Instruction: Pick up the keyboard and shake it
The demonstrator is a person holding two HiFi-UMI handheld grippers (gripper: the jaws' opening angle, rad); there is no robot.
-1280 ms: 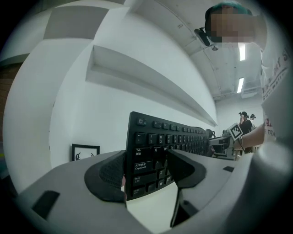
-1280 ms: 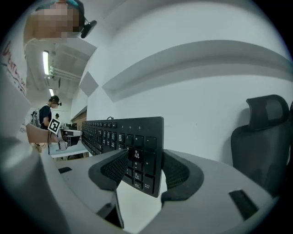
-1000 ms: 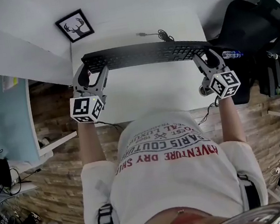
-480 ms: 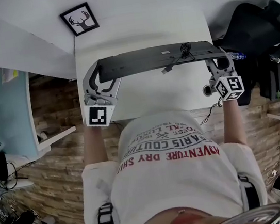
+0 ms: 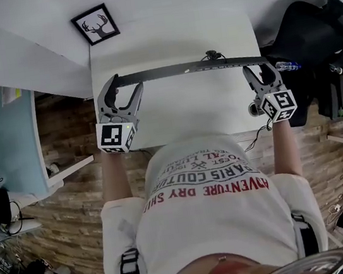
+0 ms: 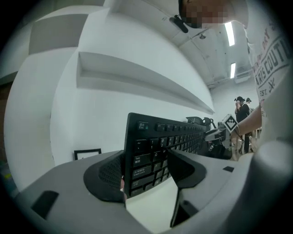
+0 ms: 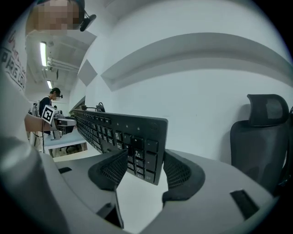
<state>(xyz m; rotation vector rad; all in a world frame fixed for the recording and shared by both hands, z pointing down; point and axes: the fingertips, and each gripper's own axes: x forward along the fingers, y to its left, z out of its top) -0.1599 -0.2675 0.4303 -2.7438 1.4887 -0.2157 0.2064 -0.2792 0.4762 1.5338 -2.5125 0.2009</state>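
Note:
A black keyboard (image 5: 190, 69) hangs in the air over the white table (image 5: 180, 112), turned on edge so that the head view shows it as a thin bar. My left gripper (image 5: 123, 88) is shut on its left end and my right gripper (image 5: 258, 70) on its right end. In the left gripper view the keyboard (image 6: 158, 146) stands upright between the pads of the left gripper (image 6: 145, 170), keys facing right. The right gripper view shows the keyboard (image 7: 120, 132) clamped by its end in the right gripper (image 7: 143, 168). Its cable (image 5: 212, 55) loops off the far edge.
A framed deer picture (image 5: 97, 26) lies at the table's far left corner. A black office chair (image 5: 312, 29) stands to the right and also shows as the chair (image 7: 262, 137) in the right gripper view. A light blue desk (image 5: 4, 148) is on the left. A person stands far off (image 7: 48, 103).
The keyboard has rocked in both grippers: keys up a second ago, its flat grey back showing half a second ago, edge-on now. Both grippers kept their grip and rolled with it.

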